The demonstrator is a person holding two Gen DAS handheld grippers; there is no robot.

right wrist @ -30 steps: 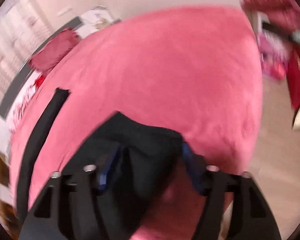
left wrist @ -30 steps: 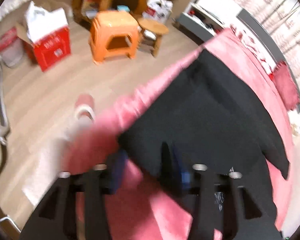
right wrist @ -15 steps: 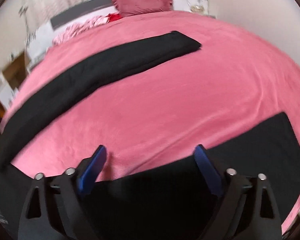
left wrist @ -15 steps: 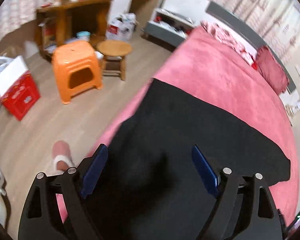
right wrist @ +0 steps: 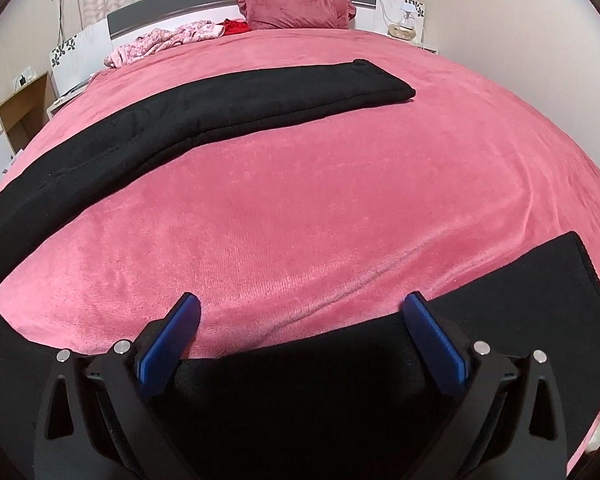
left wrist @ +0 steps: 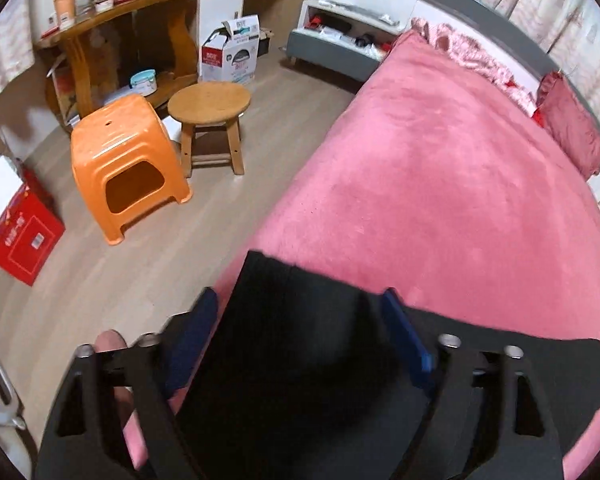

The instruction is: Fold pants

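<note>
On the pink bed [right wrist: 300,208], black pants [right wrist: 204,108] are lying flat, legs spread. Left tool [left wrist: 300,332] is closing astride fabric; right tool [right wrist: 300,332] is opening, gripping nothing.

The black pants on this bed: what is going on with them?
A person with a gripper in each hand is folding black pants on a pink bed. The left gripper, jaws closing, straddles one end; the right gripper, jaws opening, grips nothing. A leg stretches toward the pillow.
</note>
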